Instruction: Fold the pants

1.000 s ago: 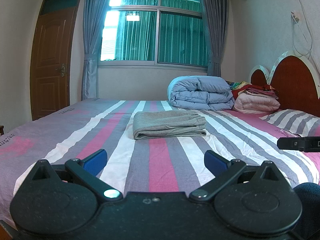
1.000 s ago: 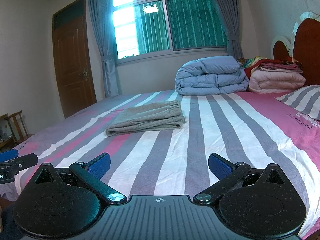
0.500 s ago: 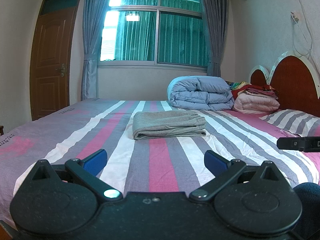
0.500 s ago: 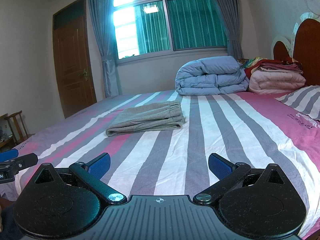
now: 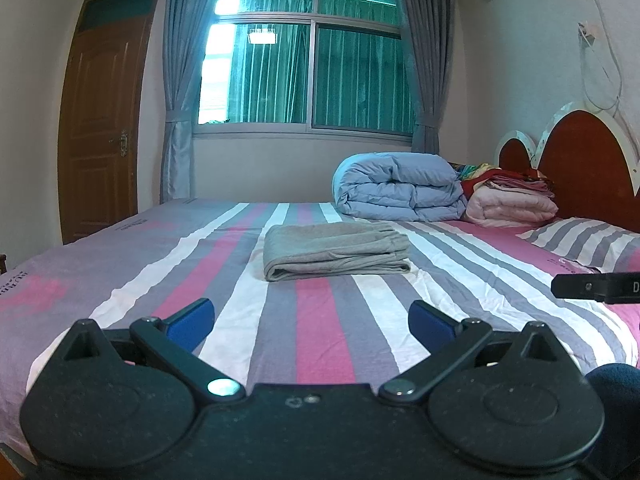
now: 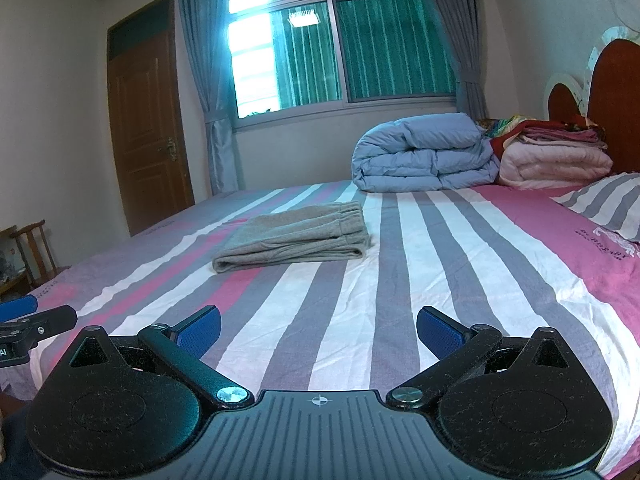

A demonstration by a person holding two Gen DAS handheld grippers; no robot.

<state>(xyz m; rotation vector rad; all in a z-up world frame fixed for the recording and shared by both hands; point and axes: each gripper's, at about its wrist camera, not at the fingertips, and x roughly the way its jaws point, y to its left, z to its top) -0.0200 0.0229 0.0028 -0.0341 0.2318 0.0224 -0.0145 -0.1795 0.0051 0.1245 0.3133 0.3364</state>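
At frame bottom I see my left gripper and right gripper spread wide, holding nothing, above the striped bed. Mid-frame, the grey pants lie folded; beyond, upper right, a blue duvet.

The bed wears a sheet striped pink, grey and white. Folded grey pants lie mid-bed. Beyond the pants, toward the headboard side, sit a rolled blue duvet, a pink blanket stack touching it, and a striped pillow.
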